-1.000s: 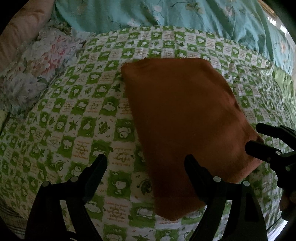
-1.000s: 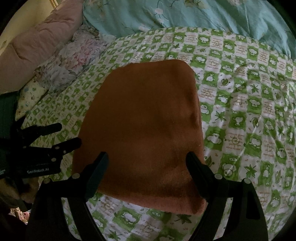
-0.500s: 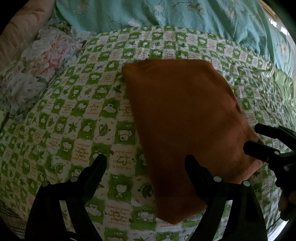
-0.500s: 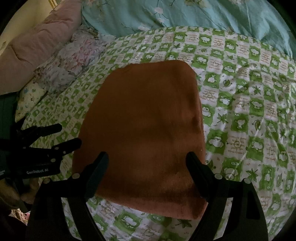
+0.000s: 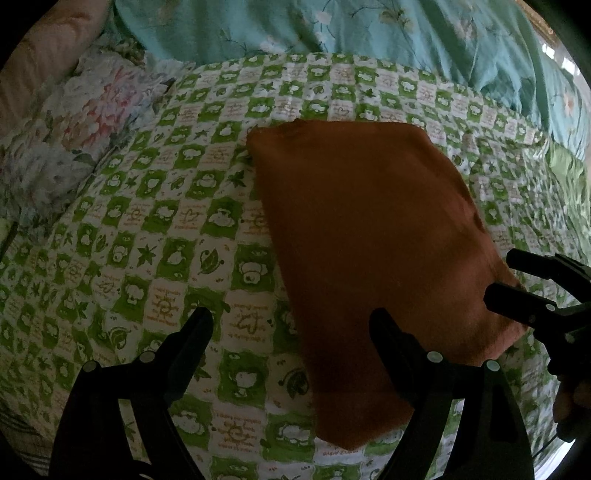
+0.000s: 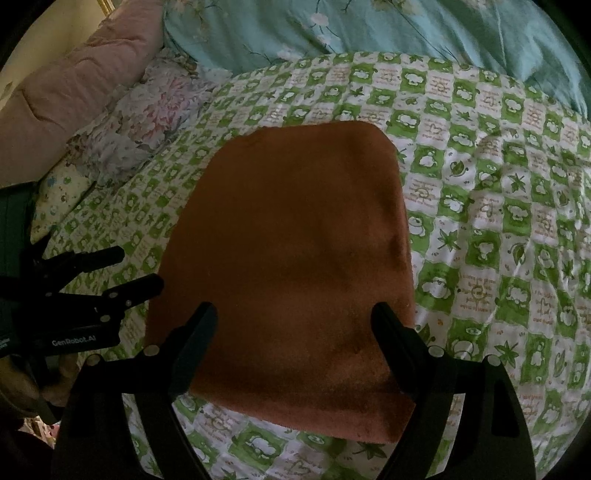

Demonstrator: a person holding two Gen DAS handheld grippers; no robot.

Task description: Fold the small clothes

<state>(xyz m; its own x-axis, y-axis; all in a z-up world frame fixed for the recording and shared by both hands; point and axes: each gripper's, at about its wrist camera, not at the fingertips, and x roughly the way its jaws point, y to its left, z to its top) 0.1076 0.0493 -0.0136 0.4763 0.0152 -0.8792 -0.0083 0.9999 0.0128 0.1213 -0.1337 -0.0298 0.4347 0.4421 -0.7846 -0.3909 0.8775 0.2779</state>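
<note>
Left wrist view: orange cloth (image 5: 373, 251) lies flat on the green checked sheet (image 5: 155, 236), right of centre, folded into a rough rectangle. Against the frames from a second ago it sits a little lower and further right in view, so the left gripper (image 5: 291, 325) has backed off slightly; the cloth's shape is unchanged. Its jaws are spread wide, empty, right finger over the cloth's near-left edge. Right gripper (image 5: 506, 277) at far right, jaws parted, nothing between them, at the cloth's near-right corner.

Right wrist view: cloth (image 6: 295, 258) centred, near edge between the spread fingers of the right gripper (image 6: 293, 321). Left gripper (image 6: 122, 269) just beside the cloth's left edge, released.

Judgement: both tools have let go; this fold looks laid down. Either another fold follows, or the piece is done.

Floral pillow (image 5: 70, 125) and teal quilt (image 5: 351, 33) far side, untouched.
</note>
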